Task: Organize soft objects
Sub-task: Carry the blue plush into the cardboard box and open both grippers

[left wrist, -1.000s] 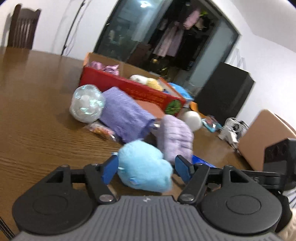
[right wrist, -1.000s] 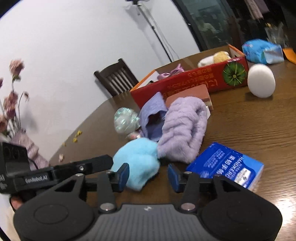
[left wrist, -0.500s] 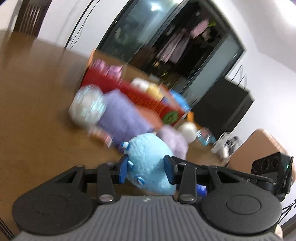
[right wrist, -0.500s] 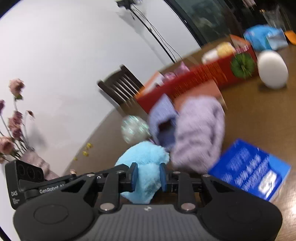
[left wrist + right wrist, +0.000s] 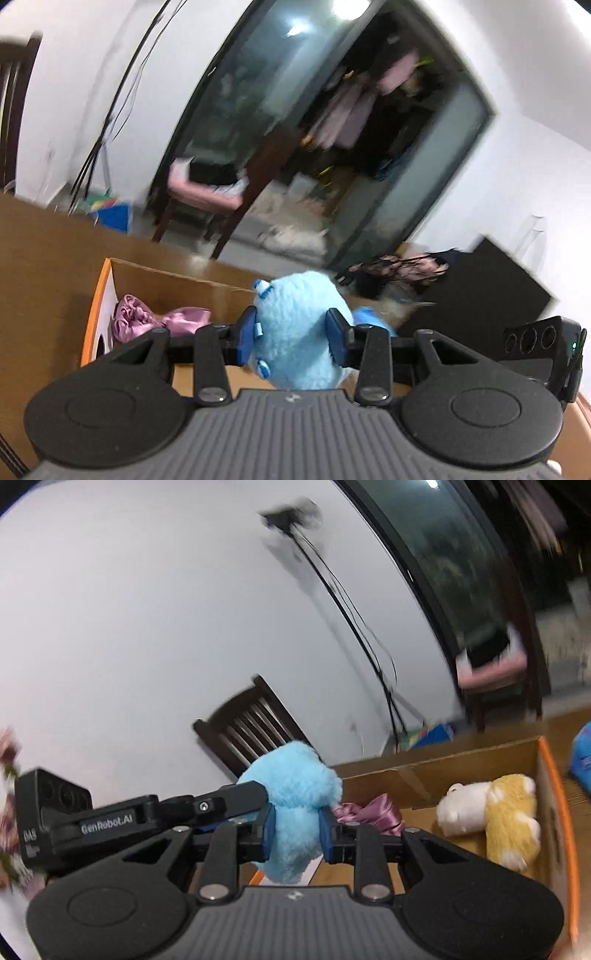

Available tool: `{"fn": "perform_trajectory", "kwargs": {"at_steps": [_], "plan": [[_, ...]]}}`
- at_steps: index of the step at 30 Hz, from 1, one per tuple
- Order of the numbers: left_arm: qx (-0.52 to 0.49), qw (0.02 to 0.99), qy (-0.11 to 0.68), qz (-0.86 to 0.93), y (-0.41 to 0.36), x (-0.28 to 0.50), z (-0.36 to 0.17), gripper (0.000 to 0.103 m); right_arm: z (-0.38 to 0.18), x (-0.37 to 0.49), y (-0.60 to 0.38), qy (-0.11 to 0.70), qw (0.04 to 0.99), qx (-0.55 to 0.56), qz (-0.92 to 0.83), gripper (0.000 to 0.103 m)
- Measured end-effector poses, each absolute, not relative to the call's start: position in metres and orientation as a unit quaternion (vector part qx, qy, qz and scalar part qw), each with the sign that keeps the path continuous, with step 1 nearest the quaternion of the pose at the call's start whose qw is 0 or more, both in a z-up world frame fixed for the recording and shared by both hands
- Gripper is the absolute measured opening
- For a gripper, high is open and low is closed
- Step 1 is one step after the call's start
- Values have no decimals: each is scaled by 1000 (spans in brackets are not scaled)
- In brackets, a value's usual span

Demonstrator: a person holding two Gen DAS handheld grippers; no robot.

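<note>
A fluffy light blue plush toy (image 5: 295, 325) is held in the air by both grippers at once. My left gripper (image 5: 291, 338) is shut on it, and my right gripper (image 5: 293, 829) is shut on its other side (image 5: 291, 797). The toy hangs over the near edge of an open cardboard box (image 5: 177, 284) with orange rims (image 5: 554, 775). Inside the box lie a pink satin scrunchie (image 5: 147, 319) and a white and yellow plush toy (image 5: 491, 816).
The box stands on a brown wooden table (image 5: 44, 251). A dark wooden chair (image 5: 251, 723) stands behind the table by the white wall. A blue packet (image 5: 581, 753) lies past the box's right wall. A dark cabinet (image 5: 480, 291) is at the right.
Both grippers closed on the blue plush toy, lifted it off the table and carried it to the box. The purple towels and other table items have left view.
</note>
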State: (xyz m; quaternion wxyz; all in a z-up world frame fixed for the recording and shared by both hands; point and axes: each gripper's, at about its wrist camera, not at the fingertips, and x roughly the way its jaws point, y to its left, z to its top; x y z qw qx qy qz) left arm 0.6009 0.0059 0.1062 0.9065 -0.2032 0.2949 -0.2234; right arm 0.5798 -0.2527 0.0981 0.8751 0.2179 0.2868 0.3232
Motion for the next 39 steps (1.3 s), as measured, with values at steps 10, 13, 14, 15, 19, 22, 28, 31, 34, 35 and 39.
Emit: {"fn": "perform_trajectory", "kwargs": {"at_steps": [10,13,14,15,19,22,28,31,34,35,39], "plan": [[-97,888,419,-164,-35,700,21,36,7,710,-239,433,857,190,204,11],[-90,887,424,-162,-39,706,18,37,9,703,-229,422,875,153,182,6],[-95,885,425,-162,-39,707,18,37,9,704,-230,422,876,155,178,6],[-92,886,424,-163,-39,706,20,40,9,703,-231,421,875,158,177,6],[-67,897,408,-159,-39,688,37,53,27,693,-229,407,885,145,175,18],[-64,908,384,-152,-30,667,68,56,59,674,-239,385,897,122,181,33],[-24,936,323,-137,-8,597,148,64,140,609,-263,335,925,53,172,45],[2,947,295,-127,4,553,180,67,176,570,-276,313,935,13,168,53],[15,954,275,-116,12,519,201,68,203,537,-285,294,942,-8,160,55],[18,956,270,-113,13,509,206,70,211,527,-286,290,944,-10,158,56],[28,961,255,-105,13,470,217,70,229,489,-291,275,948,-10,160,60]]}}
